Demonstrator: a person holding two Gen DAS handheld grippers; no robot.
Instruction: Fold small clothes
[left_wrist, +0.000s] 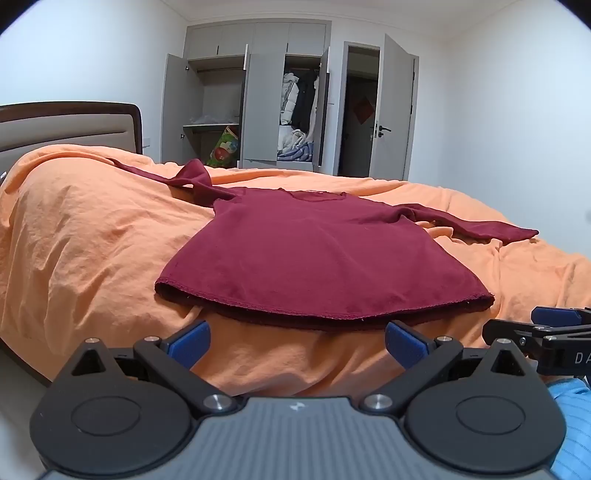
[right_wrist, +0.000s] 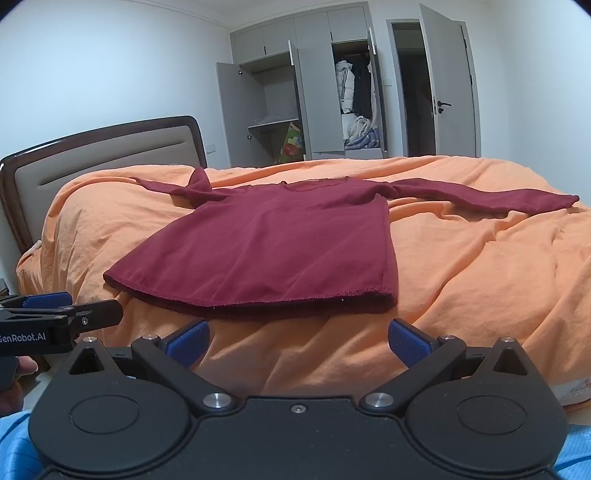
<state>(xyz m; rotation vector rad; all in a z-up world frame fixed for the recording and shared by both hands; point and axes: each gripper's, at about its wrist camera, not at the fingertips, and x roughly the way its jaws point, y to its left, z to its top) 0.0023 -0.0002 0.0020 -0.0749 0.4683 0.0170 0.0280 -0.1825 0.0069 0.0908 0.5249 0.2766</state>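
Note:
A dark red long-sleeved shirt (left_wrist: 306, 254) (right_wrist: 266, 251) lies flat on the orange bed cover (left_wrist: 85, 240) (right_wrist: 480, 266), hem toward me, both sleeves spread out sideways. The left sleeve is bunched near the shoulder (left_wrist: 192, 177). My left gripper (left_wrist: 297, 341) hovers open just short of the hem, nothing between its blue pads. My right gripper (right_wrist: 299, 341) is open too, in front of the hem's right part, and holds nothing. Each gripper appears at the edge of the other's view: the right gripper (left_wrist: 546, 332) and the left gripper (right_wrist: 55, 314).
A padded headboard (right_wrist: 103, 162) stands at the left end of the bed. Behind the bed a grey wardrobe (left_wrist: 258, 99) has its doors open with clothes inside, and a room door (left_wrist: 395, 110) stands ajar. A light blue sleeve (left_wrist: 572, 424) shows at the lower edge.

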